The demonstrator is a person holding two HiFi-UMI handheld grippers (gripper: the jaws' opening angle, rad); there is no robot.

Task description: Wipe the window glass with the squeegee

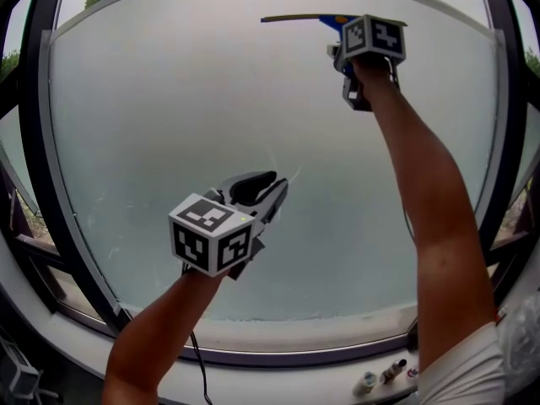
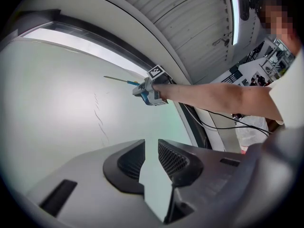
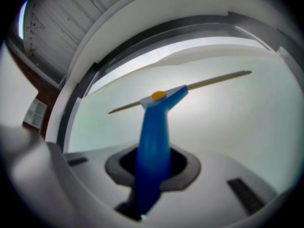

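Observation:
The squeegee is up near the top of the frosted-looking window glass, its thin blade lying across the pane. It has a blue handle with a yellow spot at the head, and my right gripper is shut on that handle with the arm stretched high. In the right gripper view the blade runs slanted just below the upper frame. My left gripper hovers lower, mid-pane, its jaws slightly apart and holding nothing. The left gripper view shows the right gripper and the squeegee from the side.
A dark window frame rings the glass. On the white sill lie small bottles, and a cable hangs below my left arm. Faint streaks mark the pane. A room with cables lies at the right.

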